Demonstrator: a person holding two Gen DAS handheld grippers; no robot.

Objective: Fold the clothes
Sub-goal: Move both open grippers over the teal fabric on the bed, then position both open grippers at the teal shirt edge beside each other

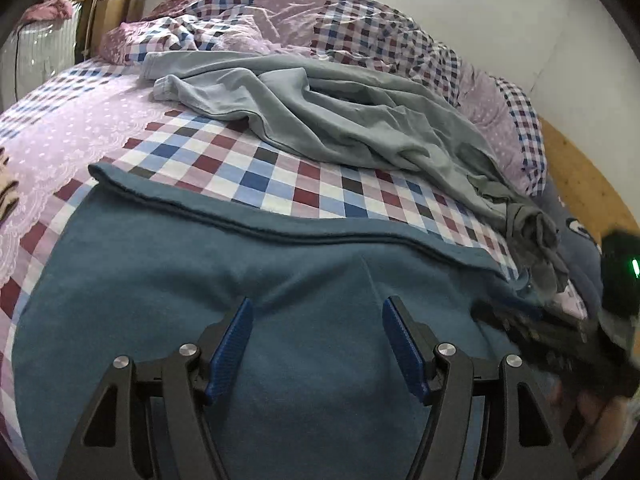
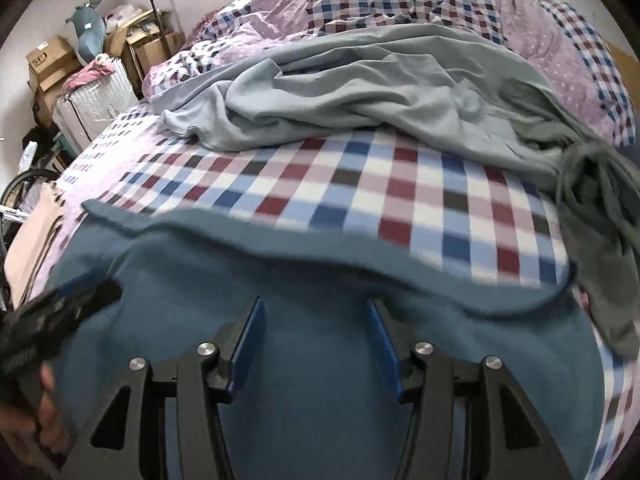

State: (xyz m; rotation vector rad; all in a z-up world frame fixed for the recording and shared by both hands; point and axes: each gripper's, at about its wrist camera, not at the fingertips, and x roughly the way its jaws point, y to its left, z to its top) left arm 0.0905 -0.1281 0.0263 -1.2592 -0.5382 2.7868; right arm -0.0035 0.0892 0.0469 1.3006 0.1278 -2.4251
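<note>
A teal-blue garment (image 1: 240, 280) (image 2: 320, 292) lies spread flat on the near part of the checked bed, its far edge forming a folded seam. My left gripper (image 1: 317, 312) hovers open over it, blue pads apart and nothing between them. My right gripper (image 2: 316, 312) is also open above the same cloth, near its far edge. Each gripper shows blurred in the other's view: the right gripper (image 1: 560, 344) at the right side, the left gripper (image 2: 52, 320) at the left side. A crumpled grey-green garment (image 1: 340, 116) (image 2: 380, 92) lies farther back on the bed.
The bed has a checked sheet (image 1: 260, 168) (image 2: 400, 200) and a lilac quilt (image 1: 288, 20) bunched at the back. A dark grey garment (image 1: 536, 236) (image 2: 600, 220) and navy cloth (image 1: 576, 236) lie at the right. A white suitcase (image 2: 96, 104) and cardboard boxes (image 2: 52, 64) stand left of the bed.
</note>
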